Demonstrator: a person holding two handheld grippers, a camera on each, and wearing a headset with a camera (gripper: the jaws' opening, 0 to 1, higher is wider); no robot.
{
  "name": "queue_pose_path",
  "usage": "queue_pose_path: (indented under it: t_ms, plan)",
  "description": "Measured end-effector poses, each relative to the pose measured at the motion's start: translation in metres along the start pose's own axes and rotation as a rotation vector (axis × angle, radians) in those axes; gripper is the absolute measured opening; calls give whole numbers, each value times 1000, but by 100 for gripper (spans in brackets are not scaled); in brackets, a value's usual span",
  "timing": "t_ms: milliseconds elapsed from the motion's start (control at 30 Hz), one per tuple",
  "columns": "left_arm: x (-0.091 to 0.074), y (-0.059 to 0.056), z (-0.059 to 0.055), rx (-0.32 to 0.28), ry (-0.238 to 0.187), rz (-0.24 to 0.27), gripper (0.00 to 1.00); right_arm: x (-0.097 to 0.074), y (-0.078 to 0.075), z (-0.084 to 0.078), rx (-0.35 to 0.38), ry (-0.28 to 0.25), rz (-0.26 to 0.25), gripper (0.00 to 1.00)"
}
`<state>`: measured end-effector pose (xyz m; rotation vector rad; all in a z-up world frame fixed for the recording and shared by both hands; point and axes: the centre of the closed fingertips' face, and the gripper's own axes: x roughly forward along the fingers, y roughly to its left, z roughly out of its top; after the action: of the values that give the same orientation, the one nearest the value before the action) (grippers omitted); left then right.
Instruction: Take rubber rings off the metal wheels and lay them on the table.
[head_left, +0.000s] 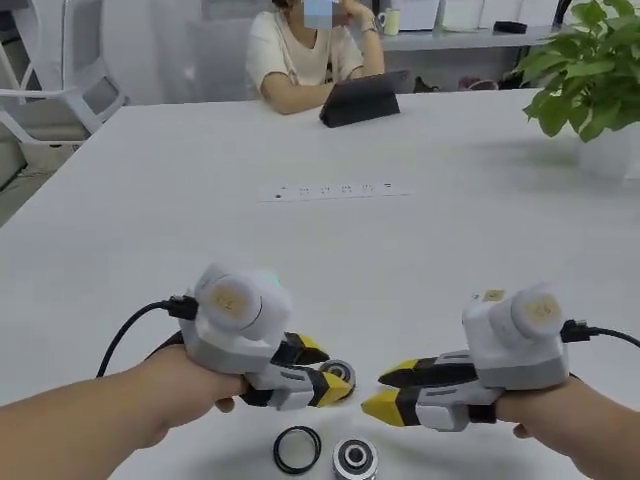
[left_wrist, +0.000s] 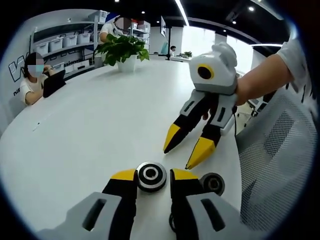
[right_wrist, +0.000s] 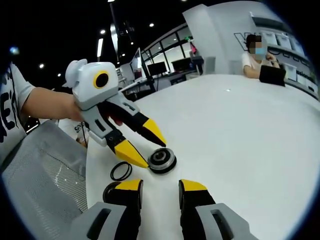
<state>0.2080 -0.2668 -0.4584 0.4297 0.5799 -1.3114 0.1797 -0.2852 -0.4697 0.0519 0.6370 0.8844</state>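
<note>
Jaws of the left gripper are spread around a wheel, the right gripper's spread and empty. The wheel's rubber ring must next be pinched and peeled off.

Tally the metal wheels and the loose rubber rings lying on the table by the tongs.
Metal wheels: 2 (one farther from the table edge, one nearer it)
Loose rubber rings: 1
Total: 3
</note>
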Motion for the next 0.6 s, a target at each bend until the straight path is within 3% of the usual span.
queue_pose_path:
  t_ms: [200,267,600]
  plan:
    - [3,2,0,17,4,12,12,0,-1,-3,0,4,0,26]
    - [3,2,-2,57,16,24,9,0,-1,-4,-1,5,-1,26]
    - [1,3,-2,41,7,26,9,4,0,0,4,-1,1,26]
